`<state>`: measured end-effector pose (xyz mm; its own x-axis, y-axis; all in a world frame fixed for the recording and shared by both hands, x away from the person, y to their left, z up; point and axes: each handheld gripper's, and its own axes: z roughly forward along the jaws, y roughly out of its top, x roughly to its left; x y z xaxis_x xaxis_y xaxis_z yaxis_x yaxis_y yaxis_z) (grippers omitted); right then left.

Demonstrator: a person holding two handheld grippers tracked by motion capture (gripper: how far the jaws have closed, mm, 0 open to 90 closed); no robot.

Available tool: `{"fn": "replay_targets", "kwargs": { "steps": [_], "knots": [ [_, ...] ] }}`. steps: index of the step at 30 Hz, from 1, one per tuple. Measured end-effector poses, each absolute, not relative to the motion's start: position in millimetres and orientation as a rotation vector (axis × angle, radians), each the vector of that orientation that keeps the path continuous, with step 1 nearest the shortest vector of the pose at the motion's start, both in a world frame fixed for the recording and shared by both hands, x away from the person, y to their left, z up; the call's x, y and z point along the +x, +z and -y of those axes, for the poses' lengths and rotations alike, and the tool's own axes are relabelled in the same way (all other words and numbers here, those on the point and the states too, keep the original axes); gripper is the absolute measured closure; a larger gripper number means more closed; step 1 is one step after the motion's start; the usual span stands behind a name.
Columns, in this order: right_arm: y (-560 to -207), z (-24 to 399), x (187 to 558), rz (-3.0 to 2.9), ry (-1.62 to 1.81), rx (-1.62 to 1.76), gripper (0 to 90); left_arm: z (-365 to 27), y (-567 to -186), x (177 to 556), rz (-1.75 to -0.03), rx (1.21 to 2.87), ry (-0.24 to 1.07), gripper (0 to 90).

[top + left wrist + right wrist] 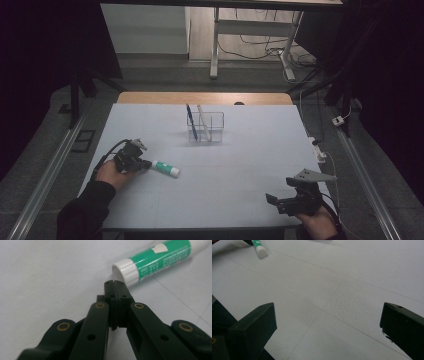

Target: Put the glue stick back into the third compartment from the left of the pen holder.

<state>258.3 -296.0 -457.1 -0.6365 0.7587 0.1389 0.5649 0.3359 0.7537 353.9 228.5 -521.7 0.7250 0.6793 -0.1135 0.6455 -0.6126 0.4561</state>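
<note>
holder (216, 126) on table (240, 170) contains 2 pens (191, 120).

A lab recording bay, dimly lit

We see a white table (240, 165) on a grey floor, metal rails (45, 172) at nine and three o'clock, a bare desk frame (250, 35) with loose cables (260, 50) at twelve, a power strip (318, 148) at two, and black drapes (45, 45) on both sides.
</note>
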Motion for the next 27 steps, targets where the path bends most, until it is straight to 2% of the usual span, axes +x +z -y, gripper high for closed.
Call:
{"fn": "replay_targets", "kwargs": {
  "steps": [13, 27],
  "knots": [
    [-457.0, 295.8, 258.2, -2.364, 1.187, 1.198, 0.2, -203.2, -519.5, 336.5, -0.886, 2.517, 0.045, 88.4],
    [-456.9, 295.4, 258.3, -2.367, 1.182, 1.196, 0.2, -178.5, -514.9, 317.1, -0.901, 2.503, -0.011, 88.4]
  ]
}}
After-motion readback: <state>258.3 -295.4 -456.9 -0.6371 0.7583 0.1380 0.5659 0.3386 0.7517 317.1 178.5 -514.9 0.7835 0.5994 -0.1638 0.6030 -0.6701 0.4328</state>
